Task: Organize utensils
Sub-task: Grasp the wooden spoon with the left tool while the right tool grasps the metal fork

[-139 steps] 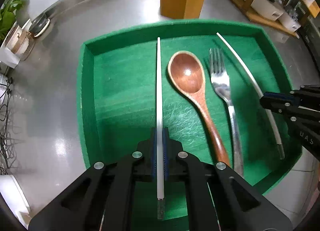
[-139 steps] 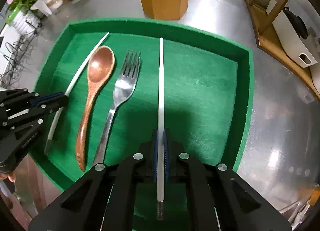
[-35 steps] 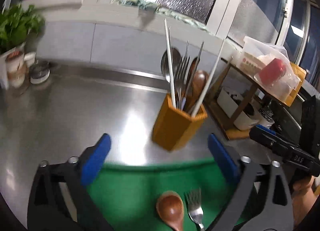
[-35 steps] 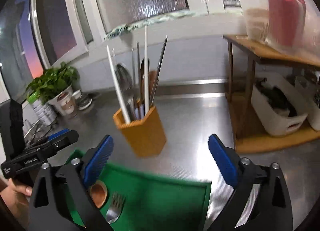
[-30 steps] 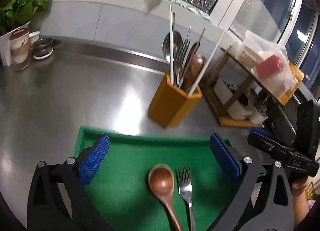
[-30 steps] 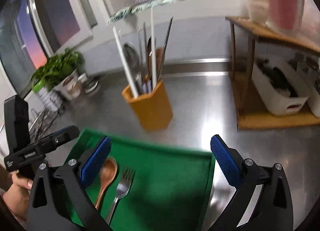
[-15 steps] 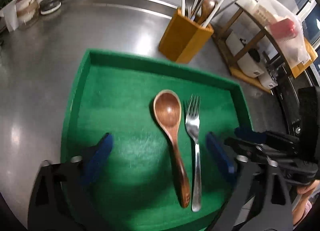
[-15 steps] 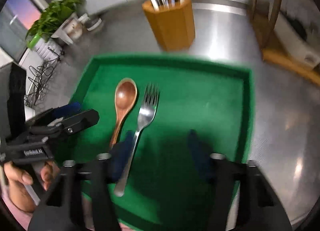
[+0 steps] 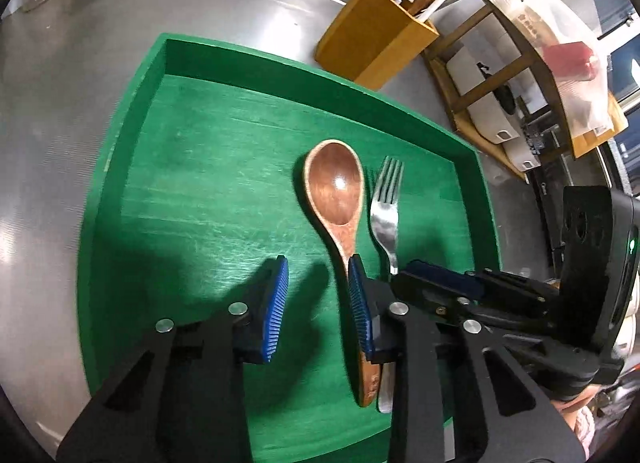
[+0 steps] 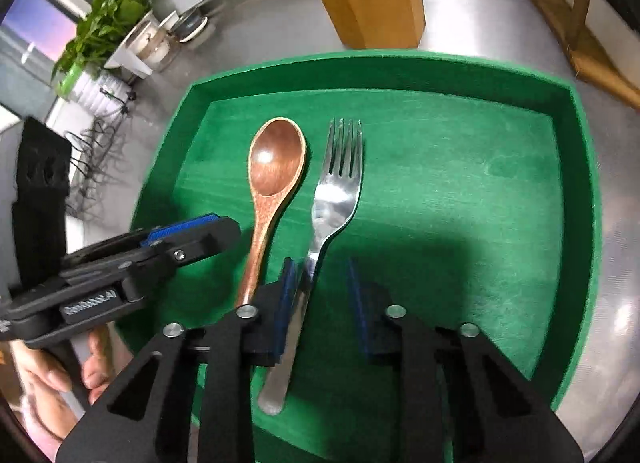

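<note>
1. The green tray (image 9: 120, 167) sat on the steel counter (image 9: 60, 63) and held two things side by side: a wooden spoon (image 9: 336, 199) and a metal fork (image 9: 386, 211), bowl and tines pointing toward the far wall.
2. Behind the tray stood the wooden utensil holder (image 9: 372, 47), packed with white chopsticks, metal cutlery and a wooden spoon; in my right view its top was cut off.
3. My left gripper (image 9: 318, 305) hung low over the tray, jaws partly apart and gripping nothing, the right finger hiding part of the spoon's handle.
4. My right gripper (image 10: 322, 303) was likewise partly open and empty, the fork's handle just inside its left finger; whether they touched, I could not tell.
5. The lettering on the left gripper's side was too blurred to read.
</note>
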